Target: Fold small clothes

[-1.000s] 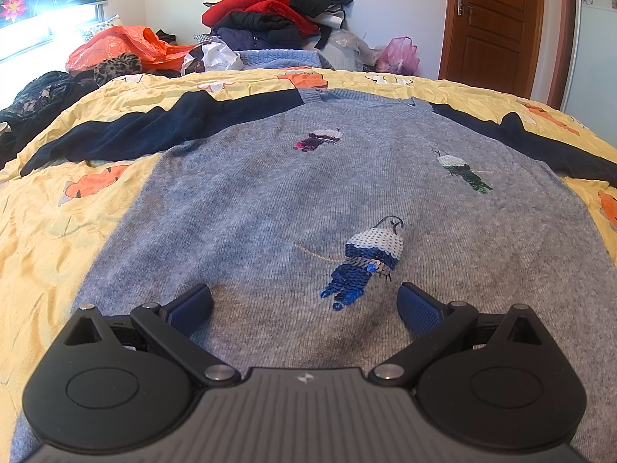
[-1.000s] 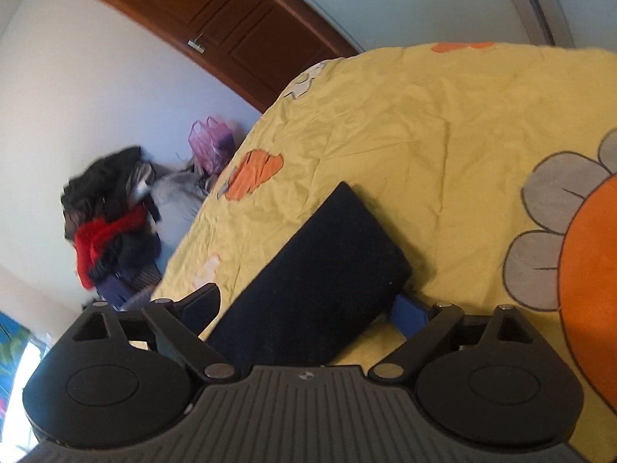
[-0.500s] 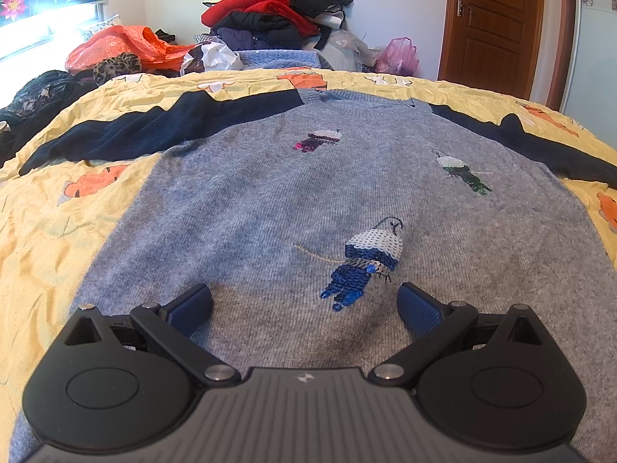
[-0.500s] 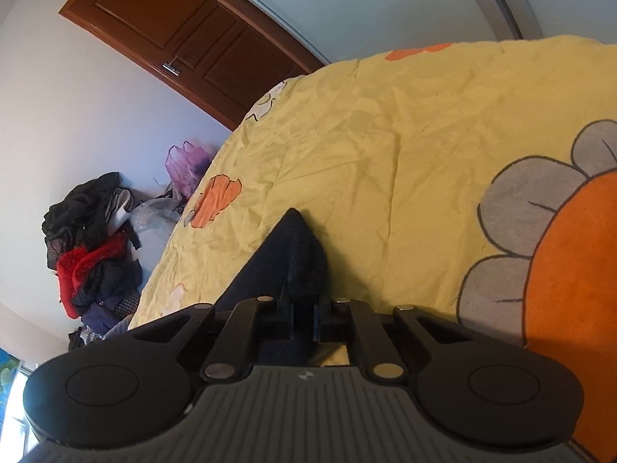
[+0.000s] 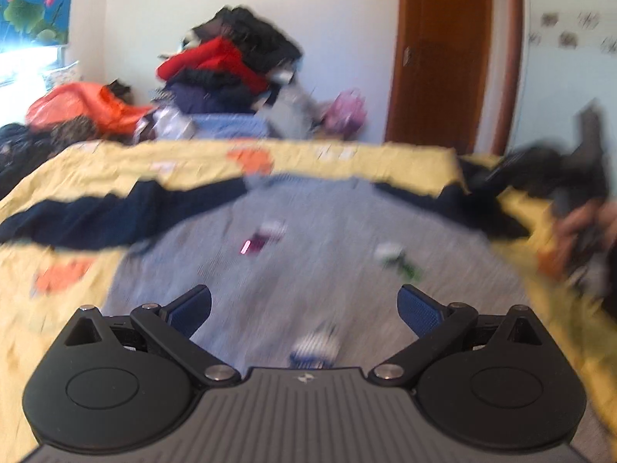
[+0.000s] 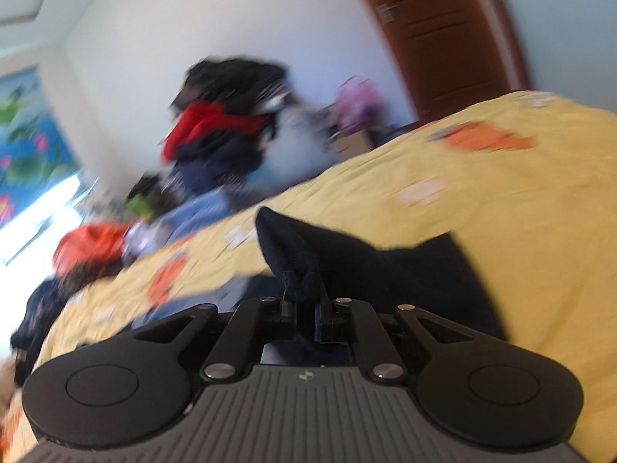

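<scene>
Pinching the sweater's navy sleeve cuff (image 6: pixel 297 266), the right gripper (image 6: pixel 304 308) is beginning the sleeve fold; next it likely needs carrying across the grey sweater (image 5: pixel 308 270) spread on the yellow bedspread (image 5: pixel 58 308), where the left gripper (image 5: pixel 304 308) is hovering wide open, holding nothing.

Grey knitted sweater with dark navy sleeves (image 5: pixel 308 262) is spread flat over the yellow flower-printed bedsheet (image 5: pixel 77 200); low passage is left above it toward 12 o'clock. Bare sheet is seen at 9 o'clock. At 12 o'clock, beyond the bed's far edge, the way is blocked by a tall heap of red, black and blue clothes (image 5: pixel 231 65). At 3 o'clock, room is taken by a hand (image 5: pixel 586 223) and the lifted navy sleeve (image 6: pixel 347 254).
</scene>
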Available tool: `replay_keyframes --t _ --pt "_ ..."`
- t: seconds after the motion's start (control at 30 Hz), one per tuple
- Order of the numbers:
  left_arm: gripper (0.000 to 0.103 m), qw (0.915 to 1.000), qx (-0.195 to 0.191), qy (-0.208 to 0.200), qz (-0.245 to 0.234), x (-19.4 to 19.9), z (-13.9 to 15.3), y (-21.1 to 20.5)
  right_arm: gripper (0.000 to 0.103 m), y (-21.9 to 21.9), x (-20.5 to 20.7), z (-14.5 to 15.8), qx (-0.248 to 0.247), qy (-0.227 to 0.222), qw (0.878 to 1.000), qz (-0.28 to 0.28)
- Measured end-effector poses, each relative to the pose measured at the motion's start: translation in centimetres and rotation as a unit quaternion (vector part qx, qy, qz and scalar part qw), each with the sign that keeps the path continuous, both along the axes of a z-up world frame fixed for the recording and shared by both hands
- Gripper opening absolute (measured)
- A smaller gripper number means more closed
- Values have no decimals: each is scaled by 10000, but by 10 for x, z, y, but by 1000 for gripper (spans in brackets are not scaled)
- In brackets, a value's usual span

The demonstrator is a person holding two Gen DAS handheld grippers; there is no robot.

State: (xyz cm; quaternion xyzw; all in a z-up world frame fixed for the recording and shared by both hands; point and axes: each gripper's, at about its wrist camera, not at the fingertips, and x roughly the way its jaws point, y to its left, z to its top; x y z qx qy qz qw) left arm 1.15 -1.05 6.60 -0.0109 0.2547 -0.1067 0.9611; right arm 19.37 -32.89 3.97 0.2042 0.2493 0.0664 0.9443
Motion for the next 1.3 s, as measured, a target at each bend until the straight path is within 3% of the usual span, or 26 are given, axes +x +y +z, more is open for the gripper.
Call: replay_keyframes --t 0.07,0.17,0.23,0.3,0.37,0.47,0.53,0.67,0.8,0.83,0.9,0.93,1.0,1.07,1.3 --pt "103 9990 -373 -23 -237 15 13 1 17 26 14 -15 -89 200 9997 126" --pt "103 9910 -1198 480 -355 51 19 7 18 46 21 -32 -140 386 9991 86" --pt "103 9811 -1730 810 -298 77 17 8 23 45 17 -40 91 402 9991 78" --pt "103 9705 -2119 1083 -386 103 11 4 39 39 4 -40 439 348 9984 109" --pt "103 9587 -2478 1305 -491 129 3 -5 46 29 -21 -39 730 230 9970 152" --pt "103 9359 -2952 1754 -781 163 -11 -31 48 32 -53 -41 856 180 9955 365" --pt "103 9264 -3041 1994 -976 183 -20 -57 48 35 -67 -46 834 290 9945 568" --pt "98 9318 -2610 2313 -1011 209 -40 -99 48 37 -76 -52 825 419 9929 753" --pt "61 9313 -2386 2581 -953 227 -57 -117 52 33 -78 -55 1077 383 9906 756" --pt "57 9308 -2354 2635 -939 229 -61 -120 52 32 -79 -56 1134 380 9900 755" --pt "36 9344 -2247 2610 -905 231 -65 -124 52 30 -80 -56 1211 383 9891 751" --pt "31 9356 -2203 2618 -873 233 -66 -126 52 30 -81 -56 1234 386 9888 749" --pt "8 9353 -2182 2690 -725 237 -70 -125 52 31 -83 -56 1259 380 9884 757" --pt "6 9337 -2214 2721 -718 240 -70 -123 52 32 -85 -56 1245 376 9887 748" --pt "5 9571 -1792 2112 -851 236 -36 -121 52 32 -79 -56 1222 391 9891 722"
